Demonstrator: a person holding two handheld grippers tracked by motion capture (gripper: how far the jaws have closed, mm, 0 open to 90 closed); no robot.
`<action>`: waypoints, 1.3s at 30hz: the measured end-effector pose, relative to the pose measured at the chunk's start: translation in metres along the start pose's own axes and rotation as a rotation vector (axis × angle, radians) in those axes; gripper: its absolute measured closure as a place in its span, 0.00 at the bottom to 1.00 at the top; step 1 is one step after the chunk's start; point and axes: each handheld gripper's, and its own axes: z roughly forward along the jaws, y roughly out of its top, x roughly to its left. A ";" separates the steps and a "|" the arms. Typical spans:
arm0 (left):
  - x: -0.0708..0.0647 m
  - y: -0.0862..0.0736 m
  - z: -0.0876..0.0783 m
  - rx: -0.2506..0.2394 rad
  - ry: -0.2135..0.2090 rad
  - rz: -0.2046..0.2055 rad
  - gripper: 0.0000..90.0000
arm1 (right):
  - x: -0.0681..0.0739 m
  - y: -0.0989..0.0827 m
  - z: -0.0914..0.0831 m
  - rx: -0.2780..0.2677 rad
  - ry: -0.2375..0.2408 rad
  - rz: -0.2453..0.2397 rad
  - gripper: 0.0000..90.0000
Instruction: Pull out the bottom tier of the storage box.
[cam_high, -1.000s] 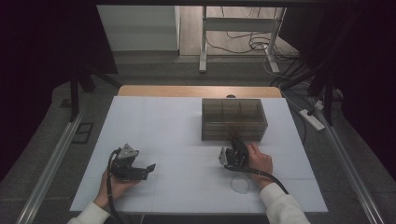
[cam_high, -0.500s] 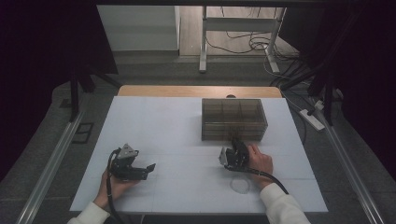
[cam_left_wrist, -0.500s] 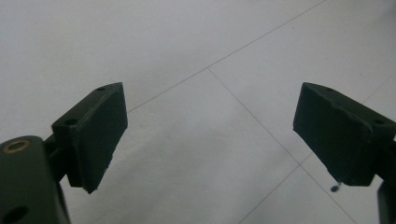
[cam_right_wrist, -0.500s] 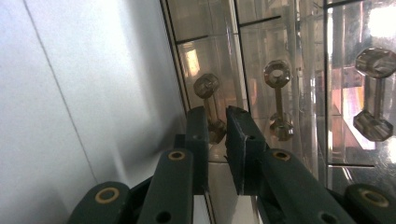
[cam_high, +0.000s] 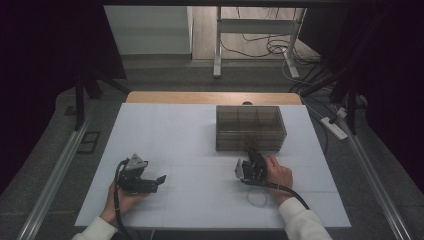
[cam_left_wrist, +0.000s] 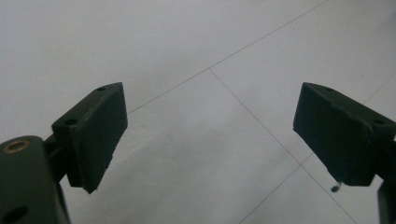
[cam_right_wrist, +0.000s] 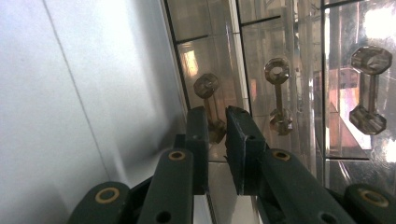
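The right claw (cam_right_wrist: 217, 140) has its two jaws drawn close together, with only a narrow slit between the pads. They appear to be closed on the lower end of a small dumbbell-shaped handle (cam_right_wrist: 210, 103) on the front of the clear drawer box (cam_right_wrist: 299, 70), though whether the pads truly press on it I cannot tell. In the right claw view two more such handles sit on that front, one (cam_right_wrist: 276, 95) at about 2 o'clock from the jaw tips and another (cam_right_wrist: 370, 88) farther out at 3 o'clock.

In the high view the right claw (cam_high: 251, 161) points toward 12 o'clock, its tips at the front face of the box (cam_high: 250, 127), with the person's right hand (cam_high: 277, 172) wrapped around its body and a white sleeve (cam_high: 300, 222) behind. The box stands on the white table (cam_high: 190, 130), in the far right part of the sheet.

The left claw (cam_left_wrist: 210, 135) has its jaws wide apart with nothing between them, over bare table crossed by thin seam lines. In the high view it (cam_high: 159, 179) lies at about 9 o'clock from the right claw, well apart from it and from the box, pointing toward 3 o'clock, with the left hand (cam_high: 122, 197) holding it low over the table.
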 end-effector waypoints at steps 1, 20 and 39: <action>0.000 0.000 0.000 0.000 0.000 0.000 0.12 | 0.000 0.000 0.000 0.001 0.000 0.001 0.87; 0.000 0.000 0.000 0.001 0.001 -0.001 0.12 | 0.004 -0.001 -0.011 0.004 -0.001 -0.004 0.87; 0.000 0.000 0.000 0.001 0.004 -0.001 0.12 | -0.009 -0.016 -0.027 -0.041 0.087 0.160 0.65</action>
